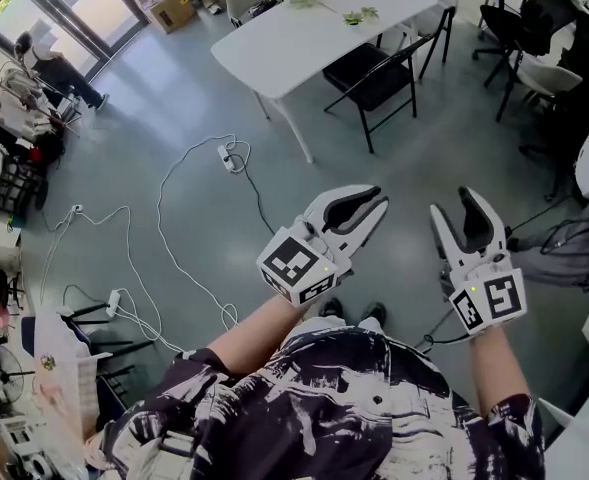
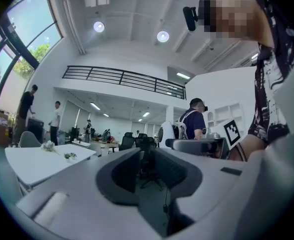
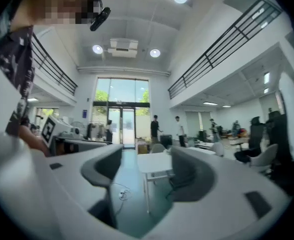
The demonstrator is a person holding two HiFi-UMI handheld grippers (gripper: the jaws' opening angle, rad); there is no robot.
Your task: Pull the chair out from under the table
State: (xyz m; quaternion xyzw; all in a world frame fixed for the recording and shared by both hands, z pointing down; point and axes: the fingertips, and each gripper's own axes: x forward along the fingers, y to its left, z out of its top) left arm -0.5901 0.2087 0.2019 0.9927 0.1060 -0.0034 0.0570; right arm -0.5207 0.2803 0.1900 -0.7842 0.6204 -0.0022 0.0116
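**Both claws empty, chair at the table across the floor**

The person stands on a grey floor and holds both claws out in front of the body, pointing level. The left claw is clenched: its two jaws lie together and there is nothing between them. The right claw is released: its jaws stand apart in a narrow V, and the right gripper view shows only the floor and the room through the gap. The two claws are near each other but do not touch.

The black chair stands at the top of the head view, well apart from both claws. It is close against one long side of the white table, with its seat at the table edge and its back turned toward the person. It is upright on its thin dark legs. Two small plants stand on the table top.

Between the person and the table, white cables lie in loops on the floor, and a power strip lies among them. More dark chairs stand at the right, away from the table.
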